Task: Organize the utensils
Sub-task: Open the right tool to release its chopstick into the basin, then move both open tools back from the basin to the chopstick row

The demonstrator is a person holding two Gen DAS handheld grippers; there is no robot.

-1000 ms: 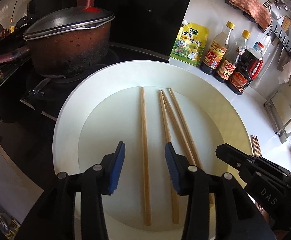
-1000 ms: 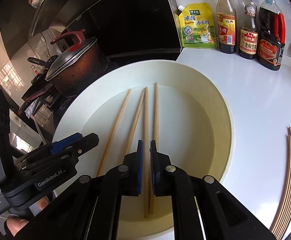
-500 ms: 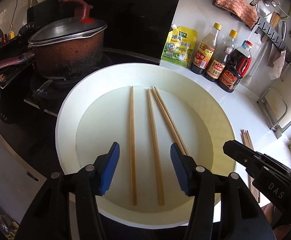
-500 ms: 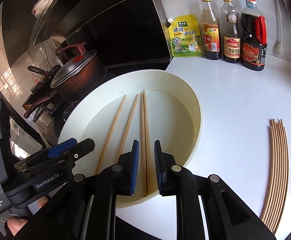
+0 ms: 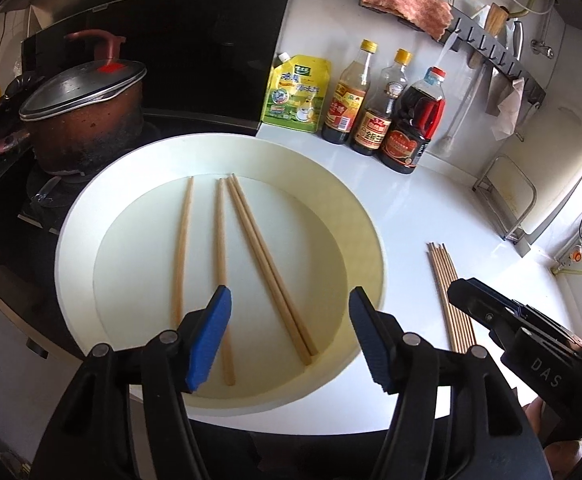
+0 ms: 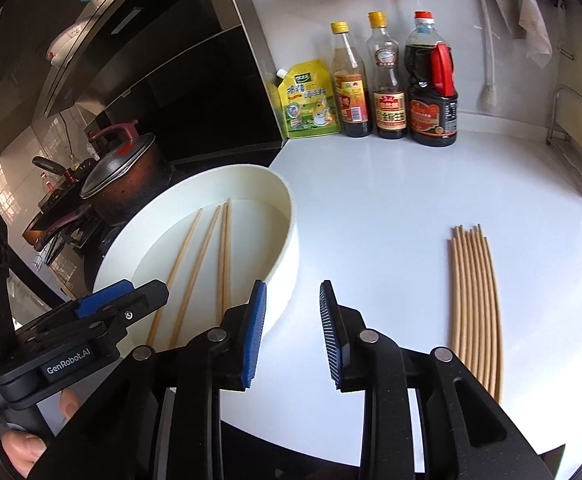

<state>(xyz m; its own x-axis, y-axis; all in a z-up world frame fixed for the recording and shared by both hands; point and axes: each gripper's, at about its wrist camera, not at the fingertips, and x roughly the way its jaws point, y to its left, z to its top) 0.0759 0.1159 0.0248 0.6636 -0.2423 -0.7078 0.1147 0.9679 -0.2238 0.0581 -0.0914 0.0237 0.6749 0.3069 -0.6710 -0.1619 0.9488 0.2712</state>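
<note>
Four chopsticks (image 5: 219, 264) lie in the white tray (image 5: 355, 216), just ahead of the left gripper (image 5: 289, 336), whose jaws have just been opening and hold nothing. The right gripper (image 6: 293, 334), likewise opening and empty, hangs over bare counter (image 6: 371, 208) between tray and the loose chopstick bundle (image 6: 477, 304), seemingly touching neither.

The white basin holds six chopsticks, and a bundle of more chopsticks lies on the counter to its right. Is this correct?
Not quite: the white basin holds four chopsticks, not six, two single ones and two lying side by side. The left wrist view shows this plainly. The bundle of more chopsticks does lie on the counter to its right.
</note>
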